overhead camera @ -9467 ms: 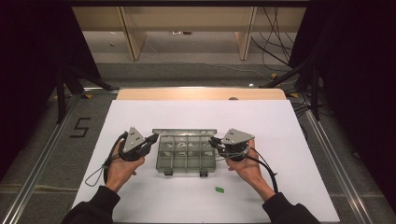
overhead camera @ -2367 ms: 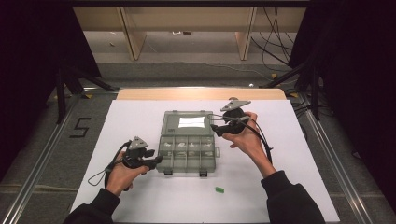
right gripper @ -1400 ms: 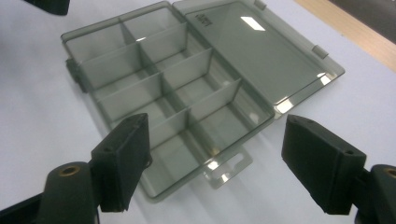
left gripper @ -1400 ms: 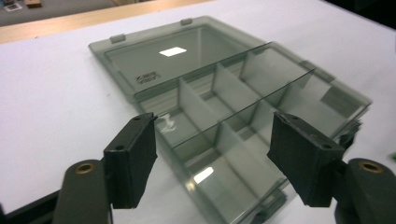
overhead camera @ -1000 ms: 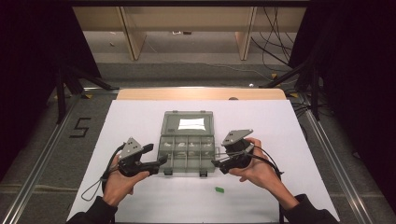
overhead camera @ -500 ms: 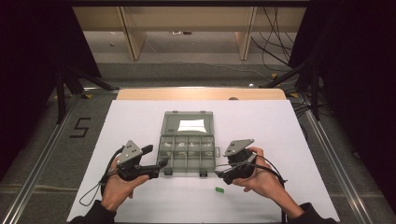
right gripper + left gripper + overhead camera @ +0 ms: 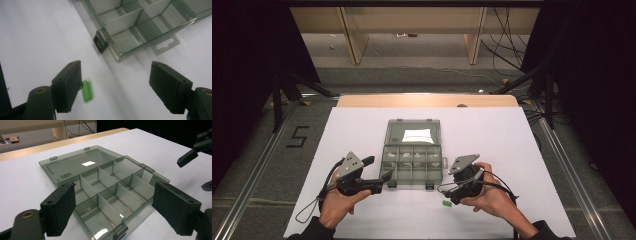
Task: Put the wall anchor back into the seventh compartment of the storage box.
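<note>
While the box (image 7: 412, 159) lies open, a blurred green piece (image 7: 87, 90) sits near.

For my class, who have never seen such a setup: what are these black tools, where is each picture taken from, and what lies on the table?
A person holds hand-held tongs, the left tongs and the right tongs. One camera looks down from above; two more ride on the tongs, looking along their black jaws. On the white table lies a clear compartment box with its lid folded open, and a small green piece near the right tongs. Both tongs are open and hold nothing; the left jaws have just been opening, at the box's corner.
</note>
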Available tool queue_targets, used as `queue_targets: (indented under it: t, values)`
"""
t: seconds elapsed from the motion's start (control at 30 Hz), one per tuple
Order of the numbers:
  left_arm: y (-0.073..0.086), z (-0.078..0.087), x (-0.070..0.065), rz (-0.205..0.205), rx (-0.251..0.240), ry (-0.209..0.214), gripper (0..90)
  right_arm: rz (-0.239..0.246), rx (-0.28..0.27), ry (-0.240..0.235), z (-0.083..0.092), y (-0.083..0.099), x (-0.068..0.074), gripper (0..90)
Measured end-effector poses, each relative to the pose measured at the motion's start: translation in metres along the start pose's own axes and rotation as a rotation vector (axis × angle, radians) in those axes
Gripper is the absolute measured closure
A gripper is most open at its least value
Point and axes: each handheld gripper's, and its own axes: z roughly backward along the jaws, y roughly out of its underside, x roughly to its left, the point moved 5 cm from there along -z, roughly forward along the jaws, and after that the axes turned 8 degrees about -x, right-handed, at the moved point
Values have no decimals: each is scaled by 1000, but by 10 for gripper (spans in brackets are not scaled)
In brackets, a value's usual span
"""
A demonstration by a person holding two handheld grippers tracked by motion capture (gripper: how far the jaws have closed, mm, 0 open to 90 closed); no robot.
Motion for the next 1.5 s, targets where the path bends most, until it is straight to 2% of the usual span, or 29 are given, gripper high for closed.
queue_targets:
  t: [0.03,0.1,0.13,0.17,0.27,0.3,0.37,0.57,0.63,0.73,0.87,0.9,0.97,1.0,1.03,1.13,1.23,1.3,1.33,1.37,1.47,1.5]
  values:
    - [0,0,0,-17,-1,9,178,9,9,-7,0,1,1,275]
    - [0,-1,-1,-7,-3,7,176,14,28,-18,-1,2,3,279]
    - [0,-1,-2,-3,-5,7,174,31,29,-25,-2,3,3,286]
    - [-1,-1,-3,-10,-9,12,173,29,42,-18,-1,4,4,290]
    - [0,-1,-7,-10,-9,15,173,37,75,-40,-2,7,6,311]
    - [0,-1,-8,-22,-8,25,173,28,87,-39,-2,8,7,314]
    - [1,-1,-10,-17,-7,25,173,38,108,-43,-5,10,8,331]
    - [0,-1,-9,-22,-14,24,173,46,163,-90,-7,15,15,403]
    - [0,-1,-9,-32,-14,28,173,59,168,-98,-8,15,16,436]
    - [-1,0,-11,-15,-23,24,173,65,179,-109,-10,16,18,484]
    - [-1,0,-13,-21,-28,28,174,82,191,-120,-13,19,19,544]
    - [-1,0,-14,-31,-27,35,176,84,197,-120,-14,20,20,556]
    - [0,0,-16,-26,-23,35,177,88,210,-121,-17,21,21,589]
    - [-1,0,-17,-42,-31,44,177,93,216,-124,-18,22,21,602]
    - [0,1,-19,-21,-29,39,177,94,221,-129,-19,22,22,616]
    - [-1,1,-19,-39,-42,55,178,104,233,-133,-22,22,23,663]
    - [0,2,-22,-18,-35,44,178,110,244,-141,-25,23,25,701]
    - [0,2,-23,-22,-33,48,178,108,251,-145,-25,24,26,727]
    - [0,1,-22,-43,-39,63,178,107,253,-146,-25,24,26,739]
    - [0,1,-22,-48,-37,64,180,118,248,-145,-26,23,26,746]
    - [1,1,-24,-22,-30,48,180,126,249,-152,-27,23,26,765]
    - [0,1,-22,-49,-32,57,180,128,257,-151,-27,24,26,776]
